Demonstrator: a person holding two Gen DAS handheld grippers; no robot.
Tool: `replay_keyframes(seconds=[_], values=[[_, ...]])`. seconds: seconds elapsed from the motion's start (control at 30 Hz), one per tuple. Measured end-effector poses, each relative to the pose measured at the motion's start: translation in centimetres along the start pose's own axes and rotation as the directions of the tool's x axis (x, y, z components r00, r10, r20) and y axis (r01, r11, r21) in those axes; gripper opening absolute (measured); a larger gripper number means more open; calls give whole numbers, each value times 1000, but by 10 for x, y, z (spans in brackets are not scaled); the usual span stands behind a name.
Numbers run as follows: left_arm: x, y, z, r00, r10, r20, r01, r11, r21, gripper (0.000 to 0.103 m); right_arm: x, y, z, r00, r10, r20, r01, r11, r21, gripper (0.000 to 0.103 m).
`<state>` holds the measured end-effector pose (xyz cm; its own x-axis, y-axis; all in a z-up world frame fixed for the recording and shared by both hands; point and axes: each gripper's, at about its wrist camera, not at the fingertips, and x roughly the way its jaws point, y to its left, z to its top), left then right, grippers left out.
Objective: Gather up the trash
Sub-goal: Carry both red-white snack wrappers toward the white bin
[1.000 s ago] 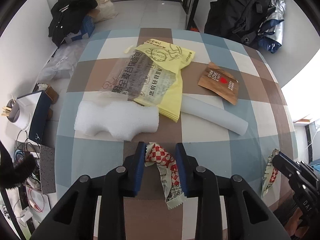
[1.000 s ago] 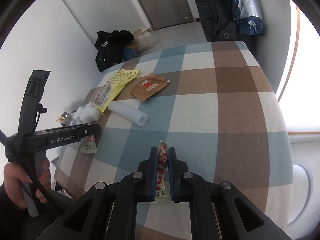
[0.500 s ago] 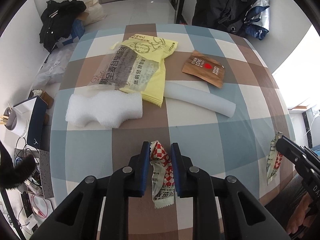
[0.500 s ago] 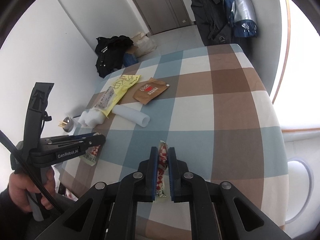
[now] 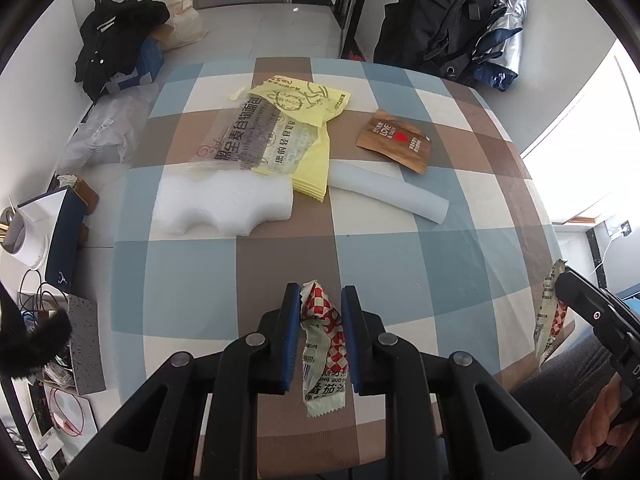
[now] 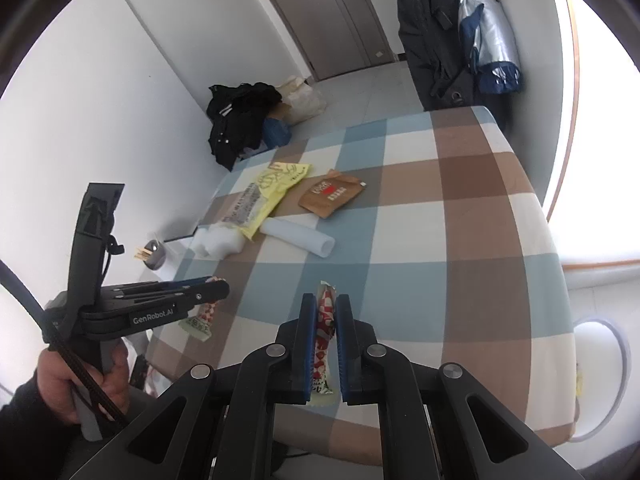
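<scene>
My left gripper (image 5: pixel 320 294) is shut on a red-and-white checkered snack wrapper (image 5: pixel 322 344), held above the near edge of the checkered table (image 5: pixel 400 264). My right gripper (image 6: pixel 325 304) is shut on a second red-and-white wrapper (image 6: pixel 325 336), also lifted over the table's near side. Each gripper shows in the other's view: the left one (image 6: pixel 216 286) at the left, the right one (image 5: pixel 560 280) at the right edge. More trash lies farther back: a yellow bag (image 5: pixel 308 120) under a clear printed bag (image 5: pixel 248 136), a white foam block (image 5: pixel 224 204), a white tube (image 5: pixel 388 192) and a brown pouch (image 5: pixel 396 140).
Dark clothes and bags (image 5: pixel 120 36) lie on the floor beyond the table's far left. Coats and a silver umbrella (image 5: pixel 480 24) hang at the back right. A side shelf with a cup and cables (image 5: pixel 32 240) stands left of the table.
Both grippers have risen and drawn back from the table with their wrappers. The left gripper's jaws closed tighter on its wrapper.
</scene>
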<state>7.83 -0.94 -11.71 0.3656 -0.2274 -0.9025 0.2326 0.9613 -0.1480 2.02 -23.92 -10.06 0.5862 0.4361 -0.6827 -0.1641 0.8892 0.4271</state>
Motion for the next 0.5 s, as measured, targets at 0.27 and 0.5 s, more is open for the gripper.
replay_keyframes(seconds=[0.27, 0.5], values=[[-22, -9, -6, 999, -14, 42, 13, 1000, 17, 16, -32, 8, 2, 998, 30, 61, -30, 1000, 2, 9], [-53, -30, -6, 993, -60, 105, 58, 998, 20, 16, -77, 11, 10, 989, 51, 140, -48, 998, -27, 9]])
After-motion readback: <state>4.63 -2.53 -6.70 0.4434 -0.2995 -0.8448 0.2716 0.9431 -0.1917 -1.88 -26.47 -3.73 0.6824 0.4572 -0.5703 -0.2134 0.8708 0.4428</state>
